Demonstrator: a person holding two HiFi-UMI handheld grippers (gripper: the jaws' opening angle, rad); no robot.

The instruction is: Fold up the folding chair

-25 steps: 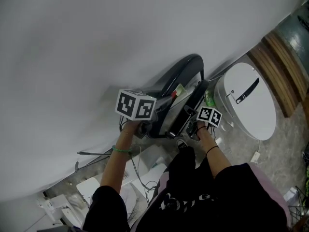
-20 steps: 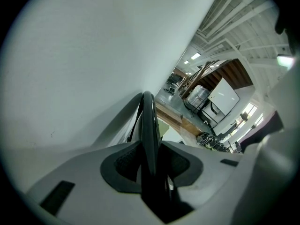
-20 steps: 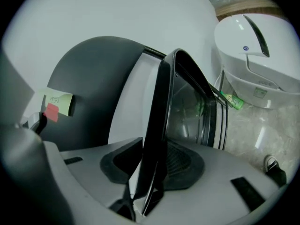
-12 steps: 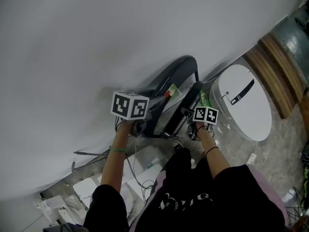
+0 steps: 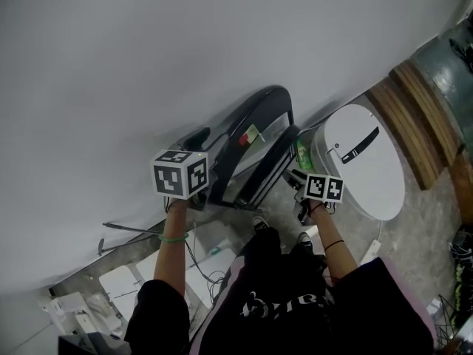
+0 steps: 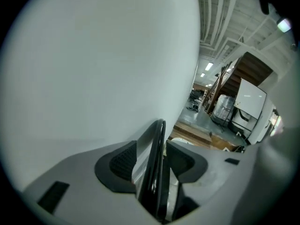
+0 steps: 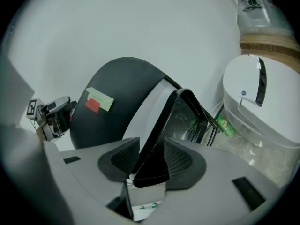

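Note:
A folded dark folding chair (image 5: 251, 120) leans on edge against the white wall (image 5: 148, 65); a green and a red sticker sit on its curved back (image 7: 117, 97). My left gripper (image 5: 209, 195) is at the chair's left side. Its jaws are opening, and the chair's glossy black edge (image 6: 158, 139) runs between the pads (image 6: 124, 161) with a gap showing. My right gripper (image 5: 297, 177) is at the chair's right side. The black frame edge (image 7: 164, 125) passes between its jaws (image 7: 146, 161), which stand apart and do not clamp it.
A white round lidded appliance (image 5: 362, 161) stands right of the chair, with a green bottle (image 5: 303, 152) between them. A wooden platform (image 5: 417, 113) lies beyond. Cables and white boxes (image 5: 133, 287) cover the floor at lower left. The person's shoes (image 5: 259, 222) are near the chair's foot.
The left gripper's cube has shifted left and the right one down and to the right, both drawing back from the chair. The chair stands a little further up the wall.

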